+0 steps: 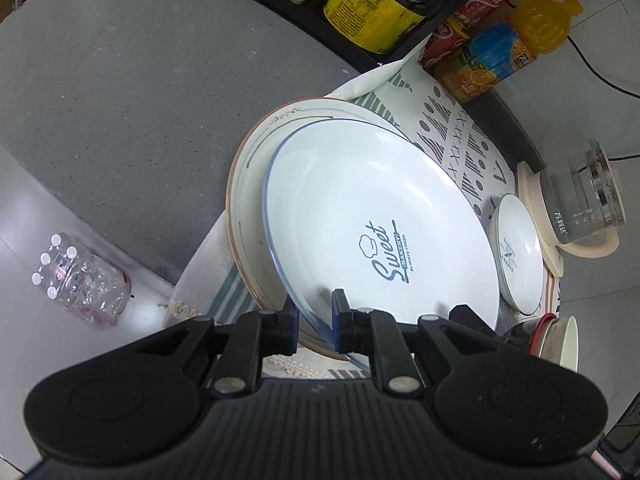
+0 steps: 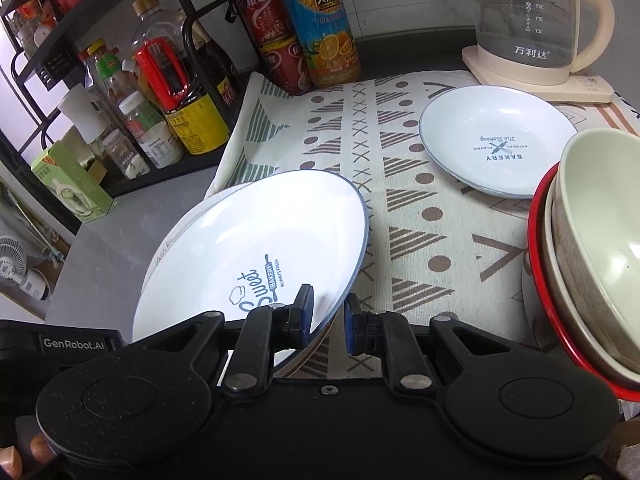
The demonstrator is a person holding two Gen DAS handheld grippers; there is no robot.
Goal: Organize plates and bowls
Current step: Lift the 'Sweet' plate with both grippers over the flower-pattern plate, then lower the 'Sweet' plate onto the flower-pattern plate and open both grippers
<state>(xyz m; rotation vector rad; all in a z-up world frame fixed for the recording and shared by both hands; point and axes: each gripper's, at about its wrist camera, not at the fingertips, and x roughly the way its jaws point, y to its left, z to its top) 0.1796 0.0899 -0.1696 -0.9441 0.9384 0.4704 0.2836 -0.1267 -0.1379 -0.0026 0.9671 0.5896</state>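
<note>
A large white "Sweet Bakery" plate (image 1: 372, 216) lies tilted on a bigger brown-rimmed plate (image 1: 256, 152). My left gripper (image 1: 315, 312) has its jaws around the Sweet plate's near rim with a gap showing. My right gripper (image 2: 328, 312) straddles the same plate's (image 2: 256, 248) right rim, jaws apart. A smaller white "Bakery" plate (image 2: 496, 140) lies on the patterned cloth, and also shows in the left wrist view (image 1: 520, 252). Stacked bowls (image 2: 592, 248), cream inside a red-rimmed one, stand at the right.
A patterned cloth (image 2: 400, 200) covers the grey counter (image 1: 120, 120). A glass kettle (image 2: 524, 20) stands on its base at the back right. Juice bottle (image 2: 324, 32), cans and a black rack of condiments (image 2: 120, 80) line the back. Bottled water pack (image 1: 80, 284) lies on the floor.
</note>
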